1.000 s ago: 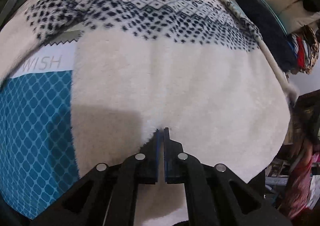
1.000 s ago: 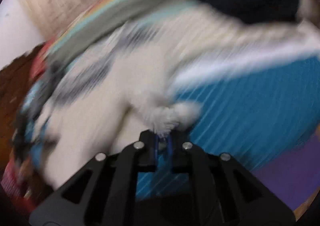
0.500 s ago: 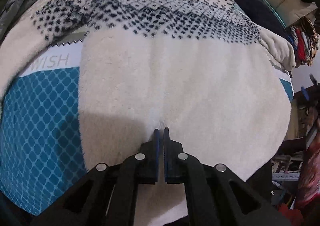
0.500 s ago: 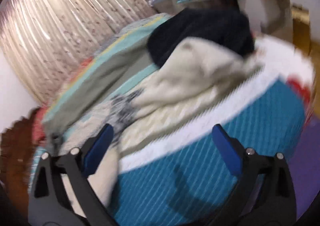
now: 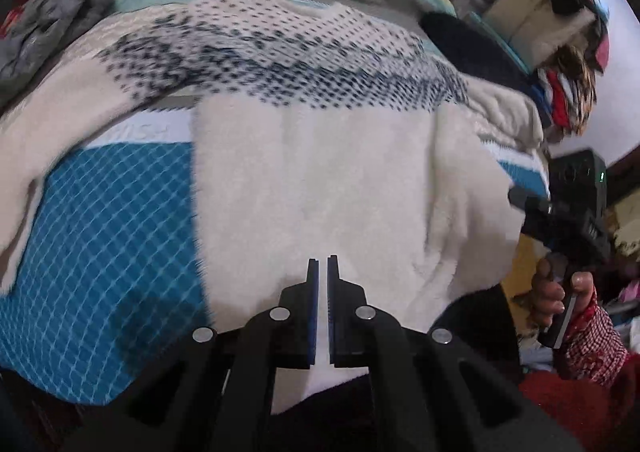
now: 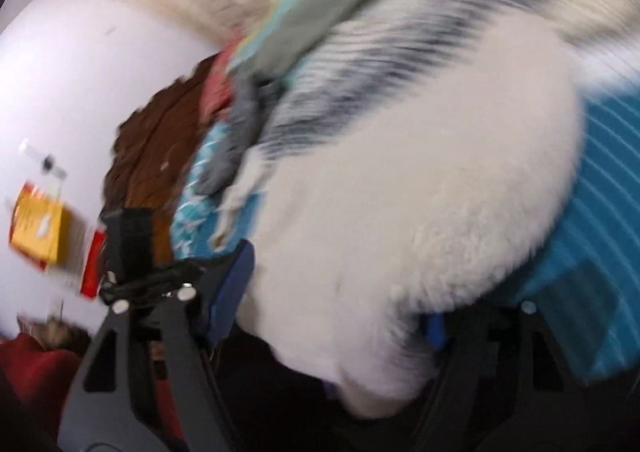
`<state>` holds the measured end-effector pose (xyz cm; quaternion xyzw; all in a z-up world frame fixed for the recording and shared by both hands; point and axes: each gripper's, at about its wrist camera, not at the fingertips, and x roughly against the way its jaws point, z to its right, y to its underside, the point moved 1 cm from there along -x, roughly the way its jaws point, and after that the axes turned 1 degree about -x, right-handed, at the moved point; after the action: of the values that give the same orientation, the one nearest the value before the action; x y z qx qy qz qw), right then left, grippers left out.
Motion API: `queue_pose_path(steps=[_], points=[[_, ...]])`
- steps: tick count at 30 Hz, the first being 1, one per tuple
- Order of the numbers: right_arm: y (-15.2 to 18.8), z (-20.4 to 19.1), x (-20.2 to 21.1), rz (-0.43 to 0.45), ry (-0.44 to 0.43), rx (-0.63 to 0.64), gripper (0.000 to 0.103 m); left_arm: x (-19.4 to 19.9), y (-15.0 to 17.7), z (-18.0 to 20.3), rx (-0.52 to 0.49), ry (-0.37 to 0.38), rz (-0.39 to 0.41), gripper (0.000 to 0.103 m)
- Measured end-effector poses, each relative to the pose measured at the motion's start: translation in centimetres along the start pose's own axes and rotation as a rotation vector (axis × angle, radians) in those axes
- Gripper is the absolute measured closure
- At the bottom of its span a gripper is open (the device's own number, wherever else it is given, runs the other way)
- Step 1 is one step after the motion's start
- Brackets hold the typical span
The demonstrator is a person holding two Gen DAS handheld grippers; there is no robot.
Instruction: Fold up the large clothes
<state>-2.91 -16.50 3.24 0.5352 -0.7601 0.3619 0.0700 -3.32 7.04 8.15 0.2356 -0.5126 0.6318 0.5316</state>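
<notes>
Cream sweater (image 5: 320, 188) lies ahead of the nearly clenched left tool (image 5: 323, 264); the right tool (image 6: 336, 288) is spread wide over its hem.

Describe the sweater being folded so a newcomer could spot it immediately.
Find the teal diamond-patterned mat covering the bed. The fluffy cream sweater lies spread across it, ahead of the left gripper. Unlike the plain grey garment nearby, it has a navy dotted band across its chest.

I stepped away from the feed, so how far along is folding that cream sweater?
Early stage. Done: the cream sweater lies face up on the blue mat, its right sleeve tucked in. In hand: the left gripper sits nearly closed at the hem; whether it pinches fabric is unclear. The right gripper is open over the hem. Left: the left sleeve and the body folds.
</notes>
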Motion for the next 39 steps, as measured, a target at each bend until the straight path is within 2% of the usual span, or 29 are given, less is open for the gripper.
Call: queue_pose_path(steps=[4,5,7,9,13,15,17,19,22,23,26,28,29,31,32,34,36,37,39], points=[[-3.8,-3.6,-7.5,-0.083,0.056,0.117,0.031,0.9,0.4,-2.0,0.064,-0.024,0.028,0.060],[-4.3,-3.9,-9.8,-0.122,0.105,0.158,0.029,1.3,0.5,-2.6,0.080,-0.028,0.032,0.060],[-4.4,-4.1,-12.2,-0.188,0.146,0.182,0.028,2.0,0.6,-3.3,0.099,-0.031,0.049,0.060],[-4.4,-4.7,-10.8,-0.169,0.115,0.199,0.028,2.3,0.7,-3.6,0.100,-0.028,0.062,0.060],[-5.5,-4.8,-1.9,0.026,0.074,0.182,0.028,1.3,0.5,-3.4,0.092,0.011,0.046,0.060],[-5.1,-3.9,2.5,0.110,0.142,0.174,0.028,0.0,0.2,-2.7,0.069,0.025,0.023,0.060],[-4.3,-2.9,4.3,0.110,0.215,0.170,0.028,-1.2,-0.3,-1.8,0.044,0.042,0.001,0.060],[-3.0,-1.9,4.5,0.081,0.249,0.150,0.028,-1.9,-0.5,-0.9,0.025,0.052,-0.011,0.060],[-1.8,-1.7,2.5,0.043,0.211,0.128,0.028,-2.2,-0.8,0.2,0.000,0.056,-0.017,0.060],[-1.8,-2.0,1.1,0.036,0.181,0.118,0.028,-2.1,-0.9,0.4,-0.007,0.053,-0.014,0.060],[-3.6,-1.4,-3.1,0.018,0.182,0.058,0.031,-1.6,-0.6,0.5,0.000,0.040,-0.006,0.060],[-5.0,-0.1,-5.9,-0.012,0.209,0.000,0.037,-0.9,-0.3,0.2,0.010,0.024,0.000,0.060],[-5.6,0.8,-7.3,-0.023,0.204,-0.030,0.043,-0.5,-0.2,0.0,0.017,0.016,0.005,0.060],[-6.5,1.9,-9.1,-0.066,0.172,-0.075,0.095,0.2,-0.1,-0.5,0.029,0.010,0.014,0.060],[-6.6,2.0,-9.1,-0.081,0.159,-0.100,0.095,0.4,-0.2,-0.7,0.033,0.008,0.017,0.060],[-6.4,0.6,-6.1,-0.048,0.127,-0.055,0.095,1.0,-0.6,-0.8,0.027,0.002,0.028,0.060],[-5.0,-1.0,0.2,0.008,0.163,0.024,0.095,1.2,-1.5,-0.5,0.008,0.014,0.039,0.060],[-4.1,-1.3,3.1,0.032,0.185,0.038,0.095,0.9,-2.0,-0.1,-0.005,0.023,0.038,0.060],[-1.3,-0.6,10.1,0.072,0.296,0.034,0.095,0.0,-3.0,0.9,-0.035,0.032,0.027,0.060]])
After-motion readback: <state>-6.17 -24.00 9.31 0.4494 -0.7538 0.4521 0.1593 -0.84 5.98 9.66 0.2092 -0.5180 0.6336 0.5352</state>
